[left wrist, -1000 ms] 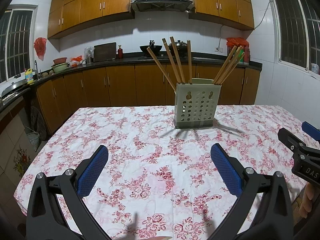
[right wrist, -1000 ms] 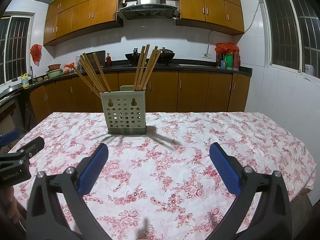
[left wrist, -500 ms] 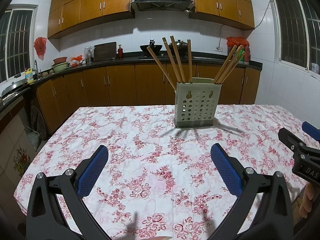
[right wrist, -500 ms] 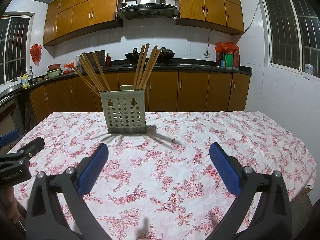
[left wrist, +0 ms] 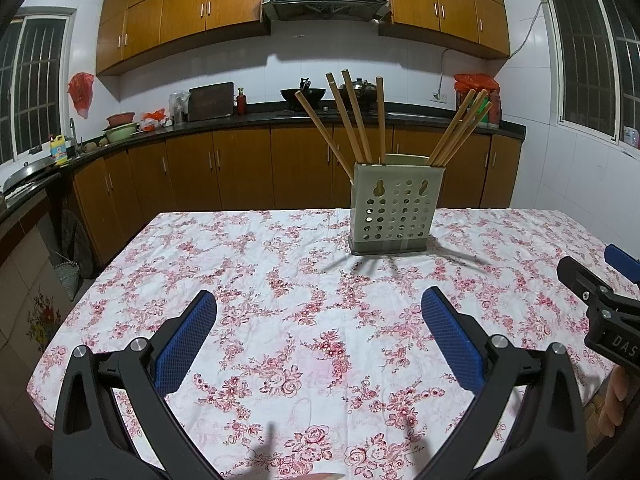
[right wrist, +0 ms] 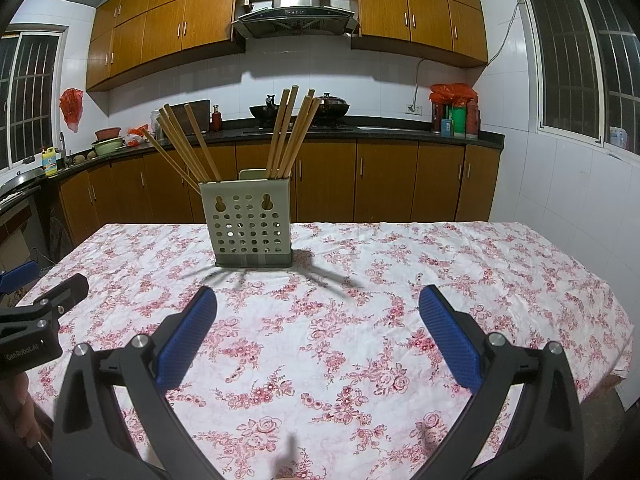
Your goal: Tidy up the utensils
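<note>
A pale green perforated utensil holder (left wrist: 394, 208) stands upright on the floral tablecloth (left wrist: 280, 280), far centre; it also shows in the right wrist view (right wrist: 250, 224). Several wooden chopsticks (left wrist: 352, 120) stand in it in two fanned groups, also seen from the right (right wrist: 290, 132). My left gripper (left wrist: 320, 308) is open and empty, low over the near table. My right gripper (right wrist: 318, 304) is open and empty too. Each gripper shows at the other view's edge: the right one (left wrist: 600, 300), the left one (right wrist: 36, 320).
The table's left edge (left wrist: 92, 280) and right edge (right wrist: 616, 300) drop to the floor. Wooden kitchen cabinets (left wrist: 240, 168) and a dark counter with pots lie behind the table.
</note>
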`<state>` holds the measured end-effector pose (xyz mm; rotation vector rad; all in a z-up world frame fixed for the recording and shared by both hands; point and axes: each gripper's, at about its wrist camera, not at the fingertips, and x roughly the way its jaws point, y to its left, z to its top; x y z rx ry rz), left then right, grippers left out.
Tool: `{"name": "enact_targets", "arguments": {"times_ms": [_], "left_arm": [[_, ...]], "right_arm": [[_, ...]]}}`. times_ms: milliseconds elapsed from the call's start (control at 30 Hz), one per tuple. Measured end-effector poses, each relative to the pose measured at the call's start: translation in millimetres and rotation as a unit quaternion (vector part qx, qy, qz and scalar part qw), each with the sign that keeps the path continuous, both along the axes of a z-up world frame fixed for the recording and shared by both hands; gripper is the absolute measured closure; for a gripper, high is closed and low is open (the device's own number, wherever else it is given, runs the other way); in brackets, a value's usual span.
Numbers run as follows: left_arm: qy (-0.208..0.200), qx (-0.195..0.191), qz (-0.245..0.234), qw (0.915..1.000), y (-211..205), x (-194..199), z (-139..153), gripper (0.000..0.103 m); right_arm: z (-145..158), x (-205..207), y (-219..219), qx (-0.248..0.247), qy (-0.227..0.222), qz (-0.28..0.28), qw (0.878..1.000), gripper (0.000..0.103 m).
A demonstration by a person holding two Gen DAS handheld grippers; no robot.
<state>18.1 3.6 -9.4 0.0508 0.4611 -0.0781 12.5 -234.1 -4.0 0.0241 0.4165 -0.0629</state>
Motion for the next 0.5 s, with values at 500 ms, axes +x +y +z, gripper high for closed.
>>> {"name": "enact_targets", "arguments": {"times_ms": [500], "left_arm": [[0.003,-0.005,0.005,1.0,2.6,-0.7,-3.5,0.002]], "right_arm": [[-0.4,0.0,0.1,0.0,0.001,0.0,1.0,0.004]]}}
